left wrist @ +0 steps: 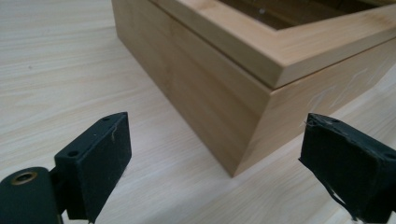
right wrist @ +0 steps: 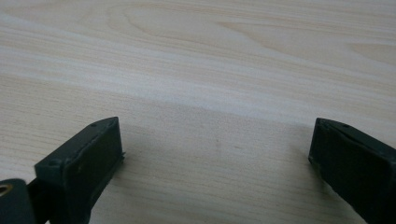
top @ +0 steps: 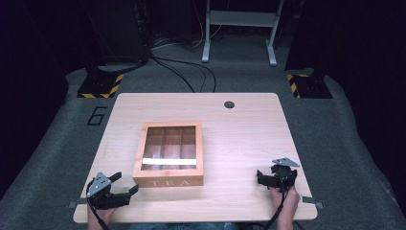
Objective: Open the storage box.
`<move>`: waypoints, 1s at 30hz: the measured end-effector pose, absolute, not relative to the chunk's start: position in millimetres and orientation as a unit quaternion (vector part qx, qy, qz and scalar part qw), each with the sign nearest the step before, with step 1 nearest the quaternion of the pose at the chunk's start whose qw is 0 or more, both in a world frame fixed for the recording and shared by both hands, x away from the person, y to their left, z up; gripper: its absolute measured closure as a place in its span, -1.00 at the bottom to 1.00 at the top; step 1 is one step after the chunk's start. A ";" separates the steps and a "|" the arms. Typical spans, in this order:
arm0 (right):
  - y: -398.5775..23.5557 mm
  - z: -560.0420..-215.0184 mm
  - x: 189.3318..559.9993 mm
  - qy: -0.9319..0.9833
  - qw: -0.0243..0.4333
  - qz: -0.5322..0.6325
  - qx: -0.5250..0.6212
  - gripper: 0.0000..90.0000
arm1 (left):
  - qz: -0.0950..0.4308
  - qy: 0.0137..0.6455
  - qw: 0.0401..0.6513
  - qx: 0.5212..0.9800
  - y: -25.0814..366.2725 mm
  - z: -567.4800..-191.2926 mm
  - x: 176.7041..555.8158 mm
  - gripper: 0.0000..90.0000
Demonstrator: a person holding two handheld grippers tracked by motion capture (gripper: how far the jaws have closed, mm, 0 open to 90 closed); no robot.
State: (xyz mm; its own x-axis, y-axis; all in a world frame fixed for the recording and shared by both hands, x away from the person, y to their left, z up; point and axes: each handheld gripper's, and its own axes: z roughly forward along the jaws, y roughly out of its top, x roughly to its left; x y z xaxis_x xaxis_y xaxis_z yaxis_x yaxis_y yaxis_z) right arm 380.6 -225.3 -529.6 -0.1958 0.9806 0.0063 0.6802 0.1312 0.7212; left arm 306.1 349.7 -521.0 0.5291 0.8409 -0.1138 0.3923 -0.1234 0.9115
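The table, a pale wooden top with rounded corners, is the largest thing here, and most of it is bare: wide free room lies to the right of the box and behind it up to the far edge, where a small round hole sits. Grey carpet surrounds the table on every side.

The tea box stands left of the table's middle, its front wall lettered "TEA" and facing the near edge. Its lid is down, a wooden frame around a clear pane. Through the pane three long compartments show, divided by wooden walls; what they hold I cannot tell, since a bright strip of glare crosses the pane.

The left gripper lies at the near left edge, just beside the box's front left corner, jaws spread wide with nothing between the pads; in the left gripper view that corner stands ahead of the gap, apart from both pads.

The right gripper rests near the right front edge, well apart from the box, jaws spread over bare wood.
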 end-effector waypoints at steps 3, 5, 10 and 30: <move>-225.2 -529.6 380.6 0.711 0.246 0.305 0.584 -0.95 | 0.233 0.431 0.516 0.703 344.9 -520.7 304.9 -0.69; -225.2 -529.6 380.5 0.710 0.246 0.305 0.585 -0.95 | 0.232 0.429 0.516 0.704 344.2 -519.9 304.1 -0.67; -225.2 -529.6 380.6 0.711 0.246 0.305 0.584 -0.95 | 0.238 0.425 0.527 0.697 342.4 -519.3 302.6 -0.49; -225.3 -529.8 380.7 0.712 0.249 0.305 0.581 -0.95 | 0.230 0.396 0.539 0.707 331.9 -519.6 304.5 0.01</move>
